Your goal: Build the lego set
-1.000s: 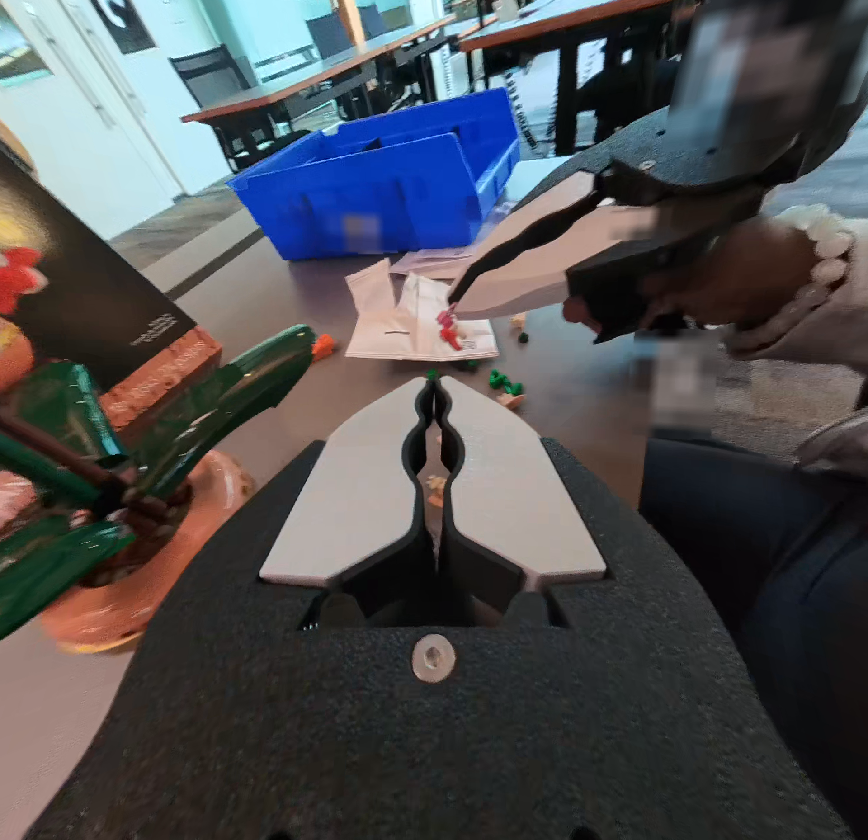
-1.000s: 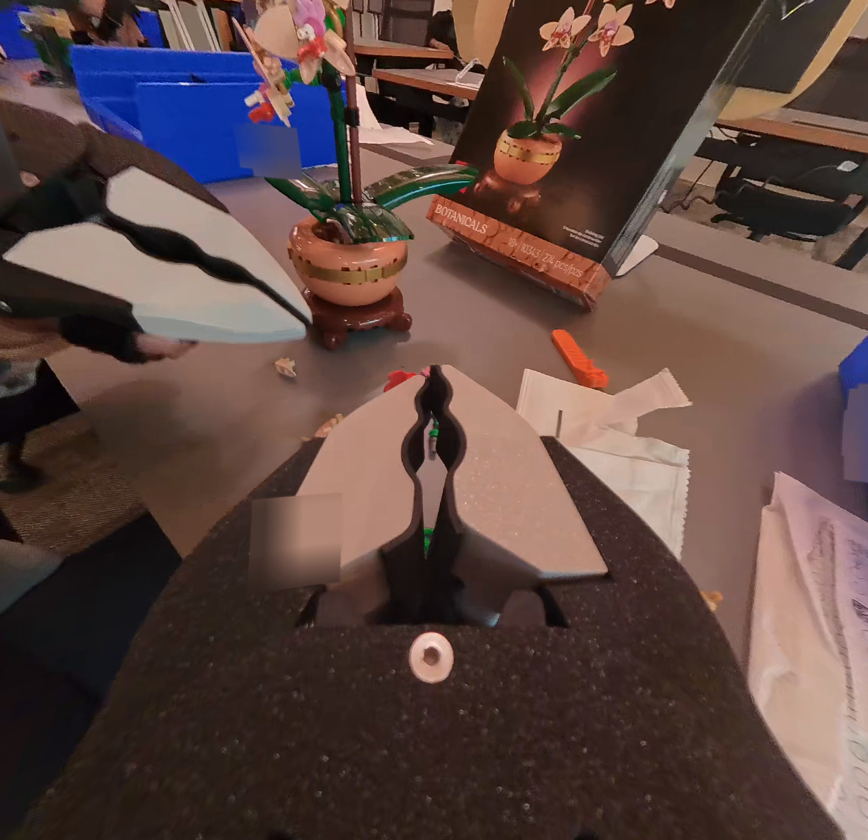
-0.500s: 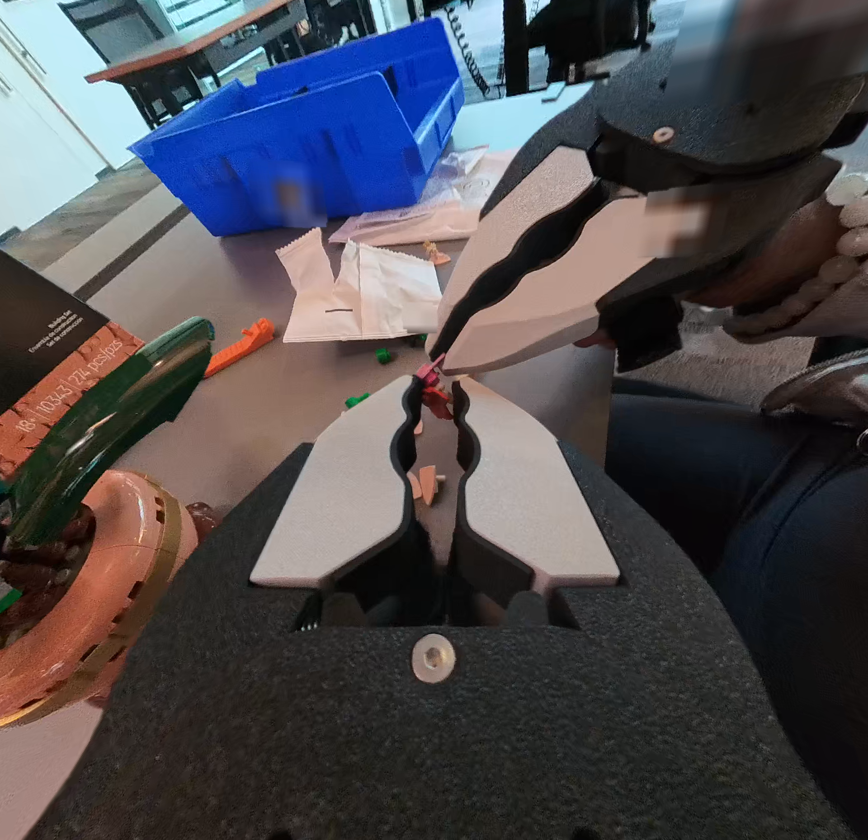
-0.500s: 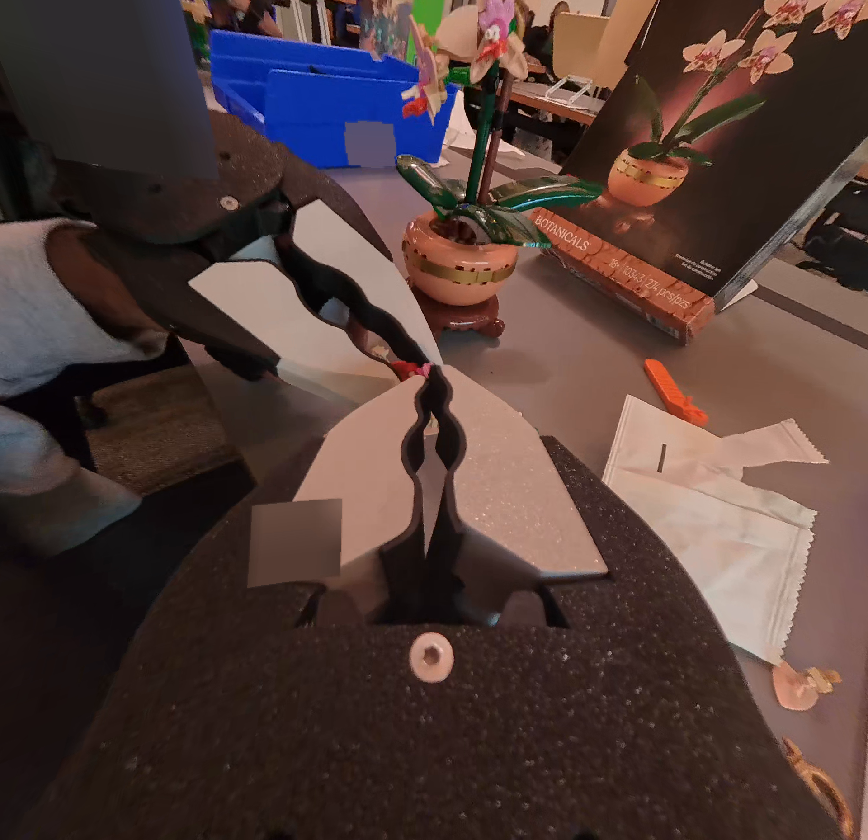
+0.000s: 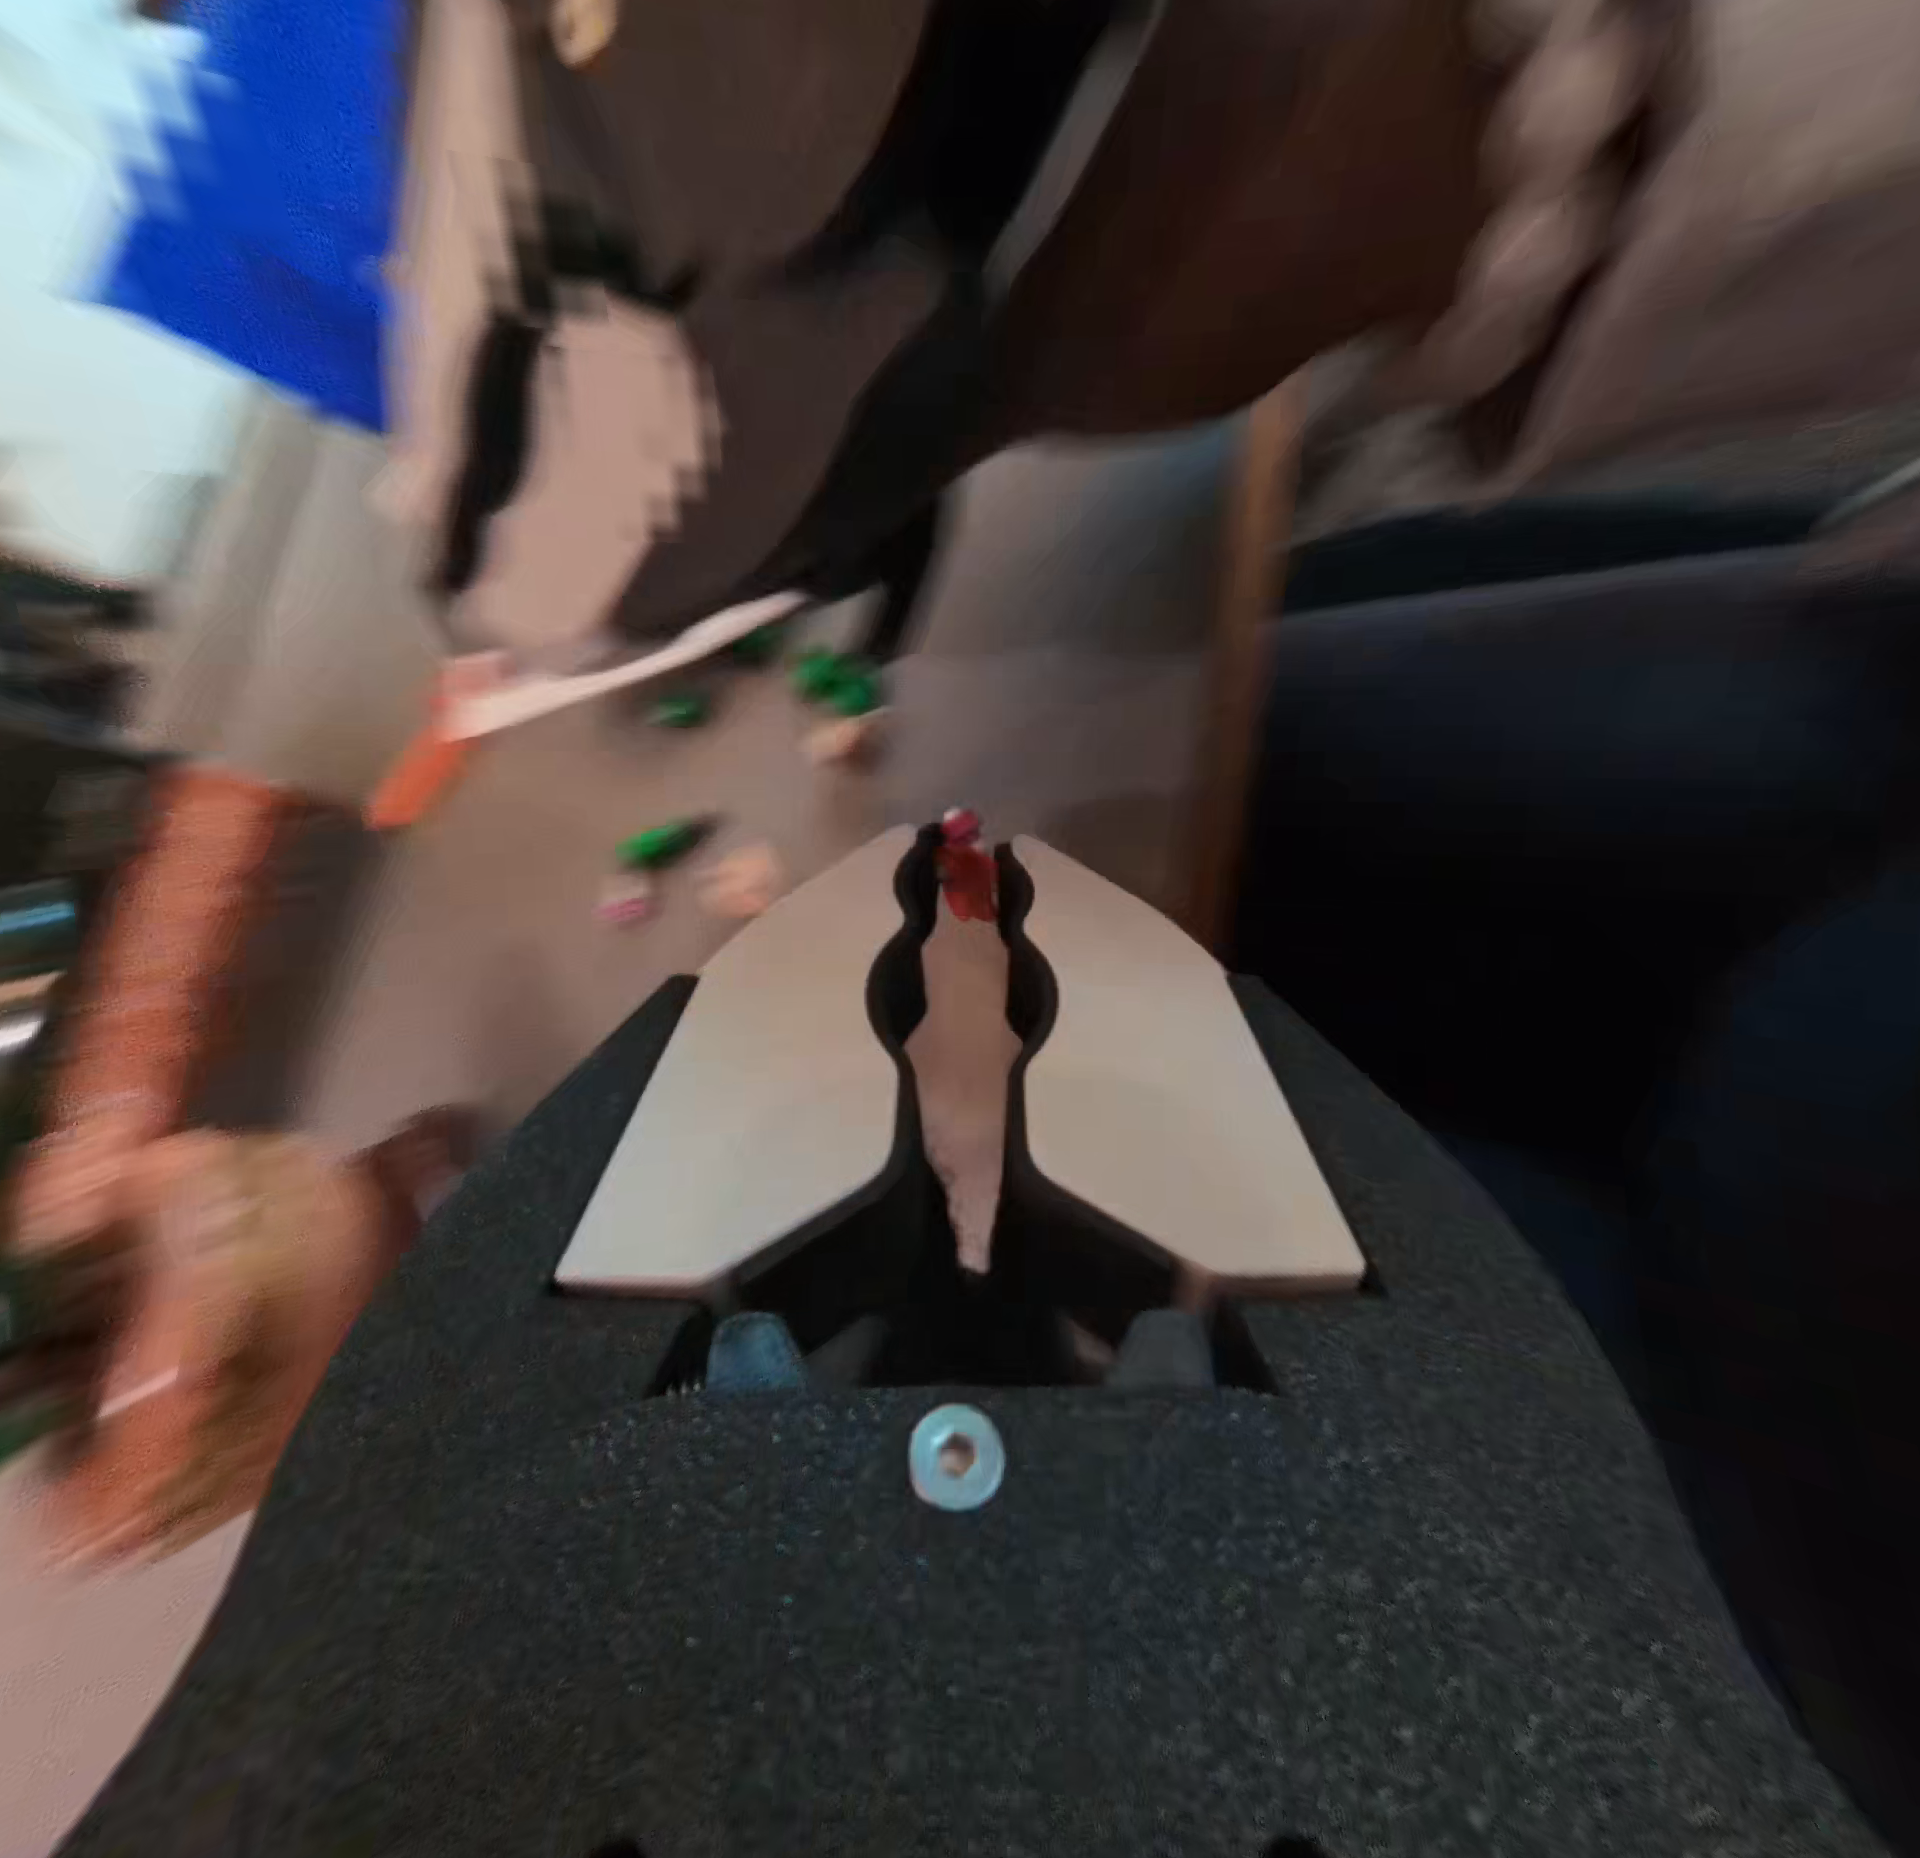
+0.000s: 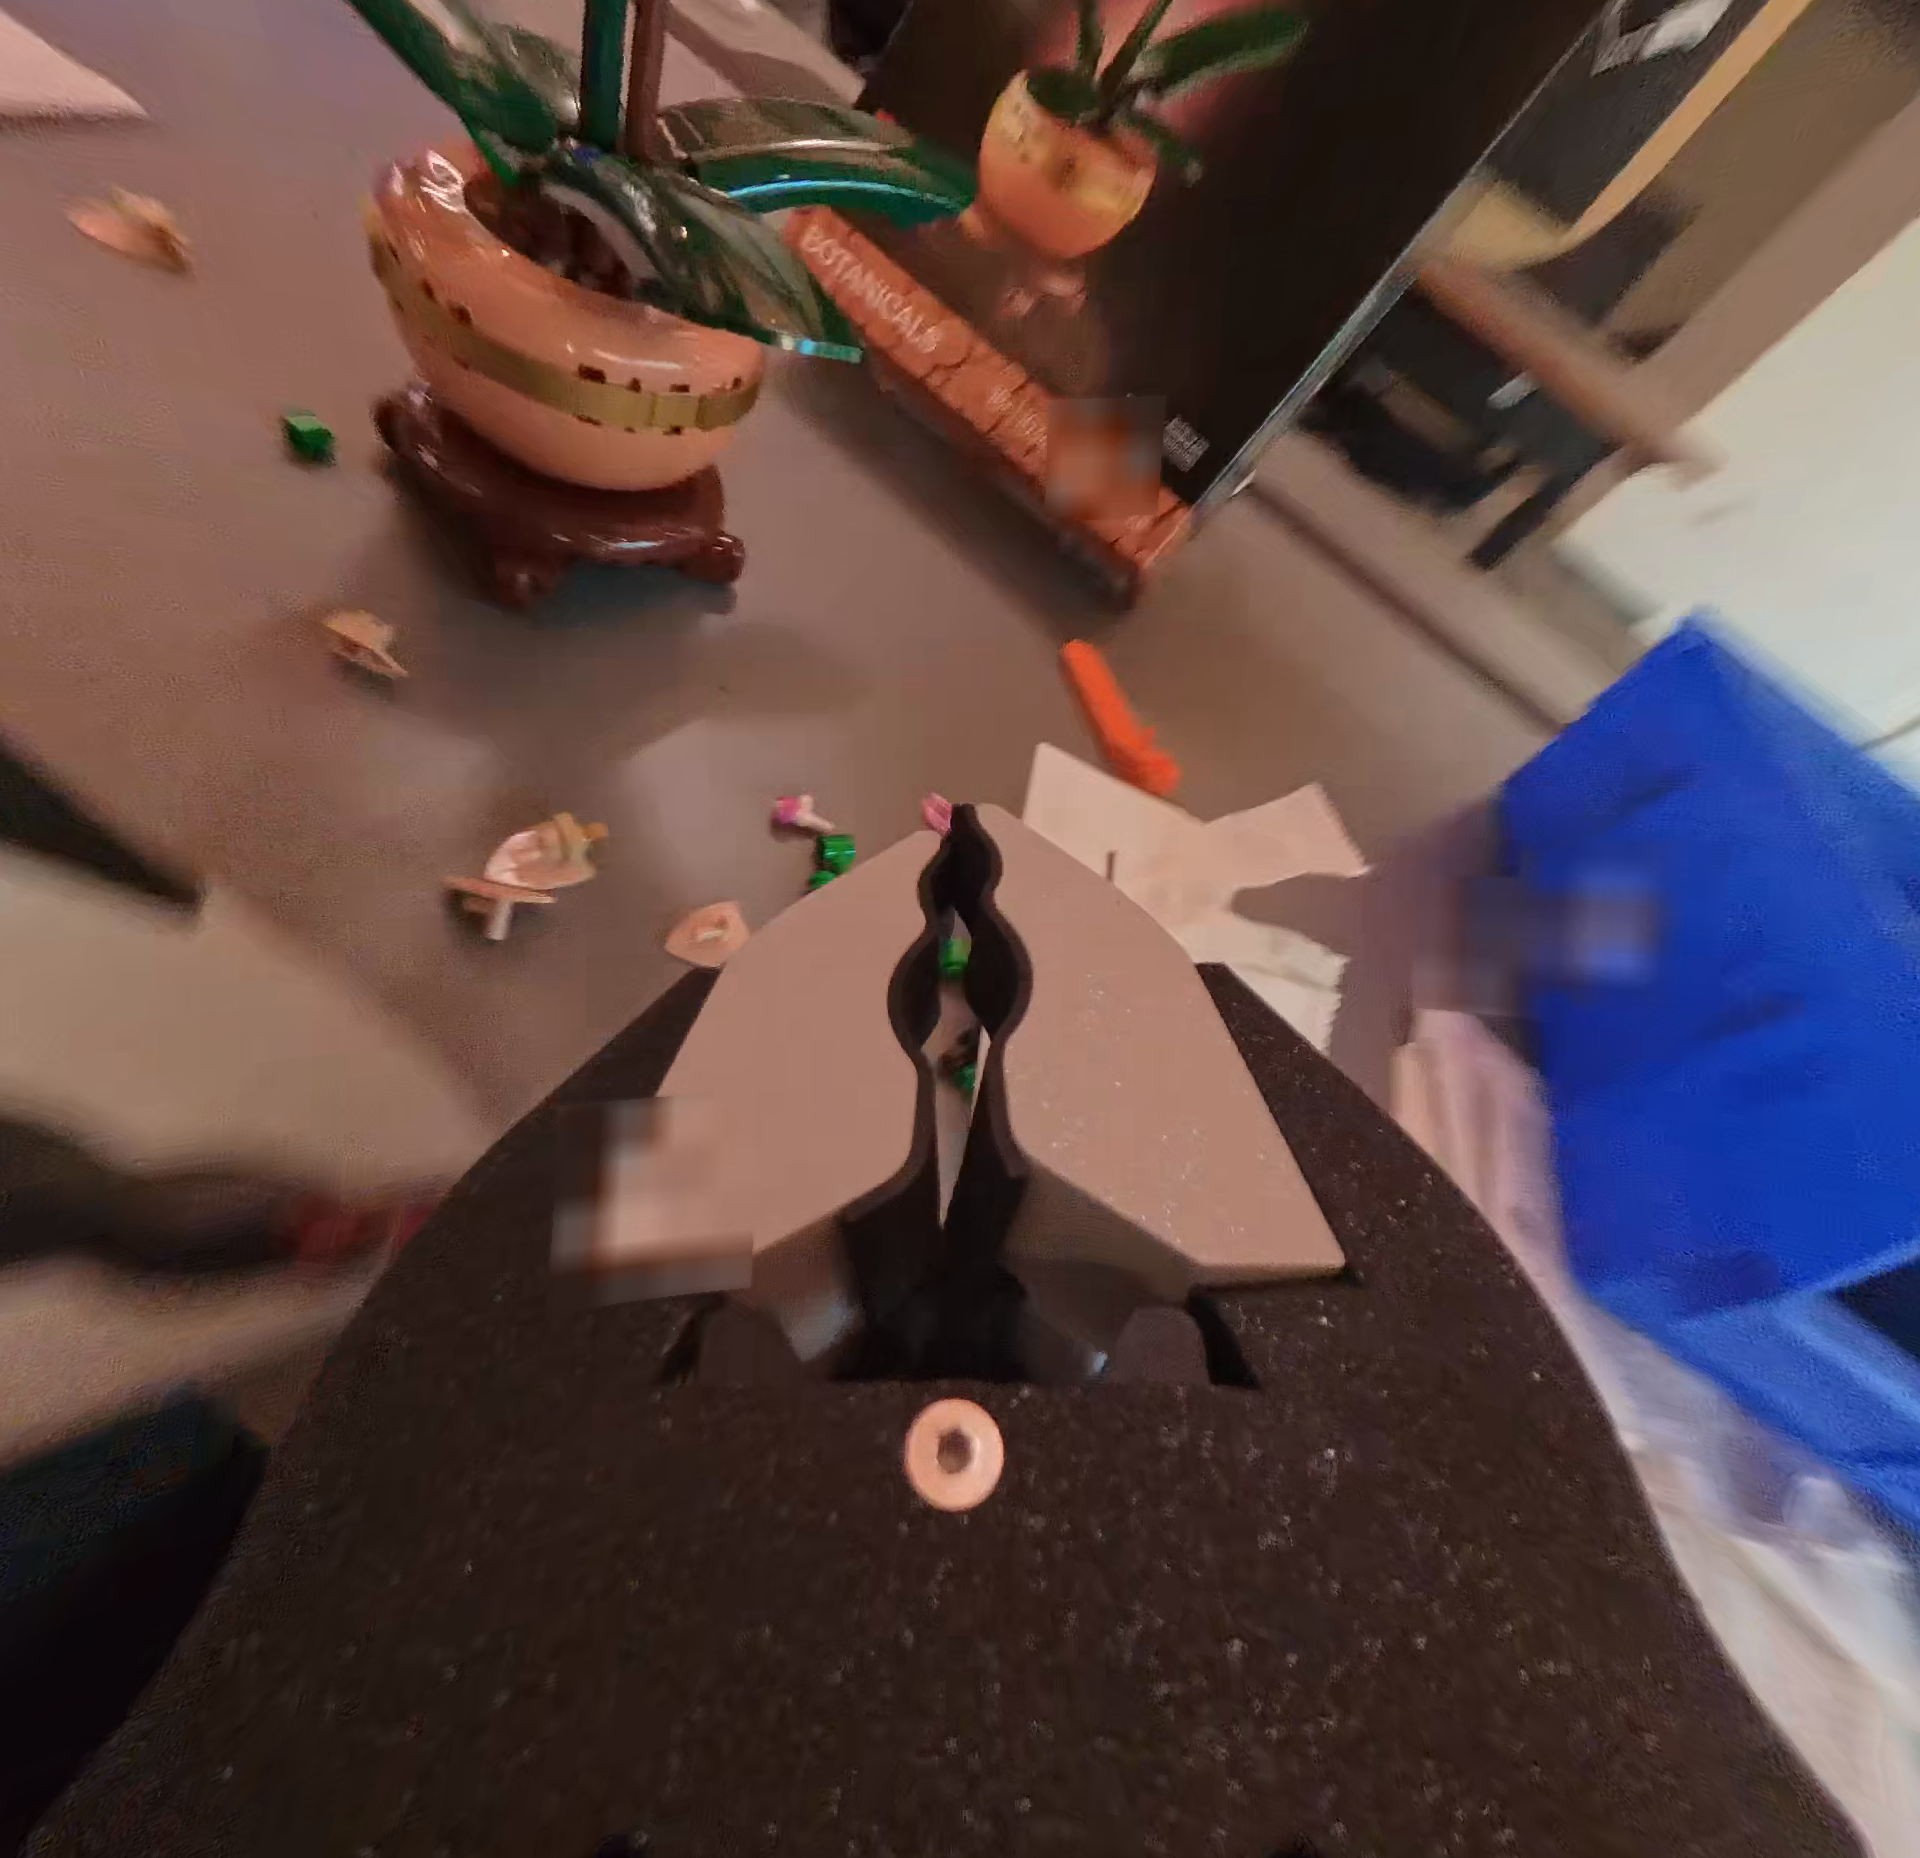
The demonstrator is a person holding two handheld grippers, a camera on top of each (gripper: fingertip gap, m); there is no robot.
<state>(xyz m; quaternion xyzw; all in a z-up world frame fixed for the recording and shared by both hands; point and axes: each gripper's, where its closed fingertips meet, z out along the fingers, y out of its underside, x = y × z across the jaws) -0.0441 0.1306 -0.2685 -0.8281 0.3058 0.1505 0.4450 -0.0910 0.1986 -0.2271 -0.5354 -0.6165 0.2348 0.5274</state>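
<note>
The small red piece (image 5: 964, 878) now sits pinched in the left gripper (image 5: 961, 852); the right gripper (image 6: 964, 821) has swung away toward the blue bin (image 6: 1714, 977).

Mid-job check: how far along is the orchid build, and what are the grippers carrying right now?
Done: the pot stands on its brown base with leaves and stems fitted. In hand: the left gripper pinches a small red piece; the right gripper looks shut with a pink bit at its tip. Left: loose petals and green pieces on the table.
</note>
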